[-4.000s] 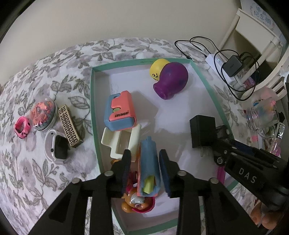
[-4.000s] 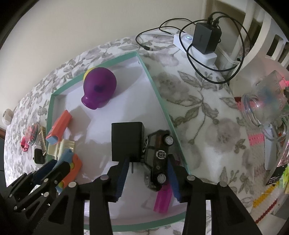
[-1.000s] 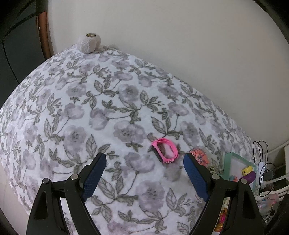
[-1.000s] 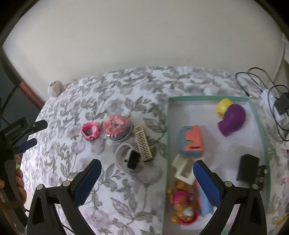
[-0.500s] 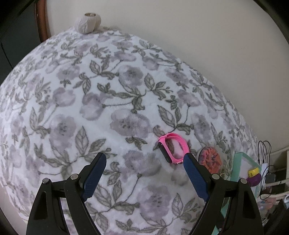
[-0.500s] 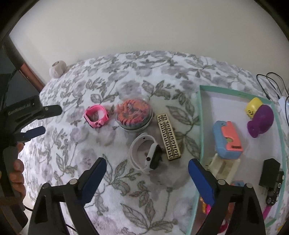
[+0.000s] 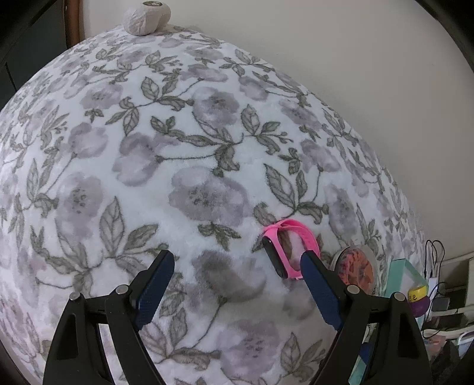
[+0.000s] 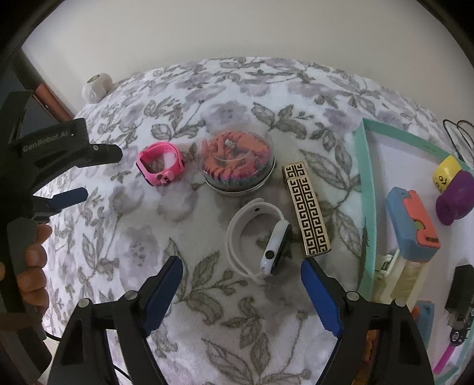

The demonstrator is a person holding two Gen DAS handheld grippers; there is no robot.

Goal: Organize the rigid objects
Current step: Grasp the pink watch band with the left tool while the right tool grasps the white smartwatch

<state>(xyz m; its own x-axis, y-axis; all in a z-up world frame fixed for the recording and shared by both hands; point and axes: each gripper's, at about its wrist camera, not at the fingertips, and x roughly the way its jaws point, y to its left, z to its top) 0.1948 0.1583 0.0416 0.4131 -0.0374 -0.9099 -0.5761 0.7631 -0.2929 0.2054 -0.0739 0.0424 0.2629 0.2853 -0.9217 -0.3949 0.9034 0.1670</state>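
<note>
A pink watch [image 7: 288, 247] lies on the floral cloth just ahead of my left gripper [image 7: 237, 284], near its right finger; it also shows in the right wrist view [image 8: 160, 166]. The left gripper is open and empty. My right gripper [image 8: 241, 291] is open and empty, just short of a white smartwatch [image 8: 260, 237]. Beside that lie a gold-and-black patterned bar [image 8: 308, 211] and a round clear tin [image 8: 237, 163] of orange pieces. The teal-rimmed tray [image 8: 366, 207] at right holds a blue-and-coral case [image 8: 411, 225], a purple toy [image 8: 456, 198] and a yellow cube [image 8: 446, 173].
A pale ball of yarn [image 7: 146, 17] sits at the far edge by the wall. The left gripper's body [image 8: 44, 160] and the hand holding it fill the left of the right wrist view. A black charger [image 8: 462, 291] and cables lie at far right.
Both grippers have left the tray, opened wide, and moved left over the cloth. The left has closed in on the pink watch, the right on the white smartwatch.
</note>
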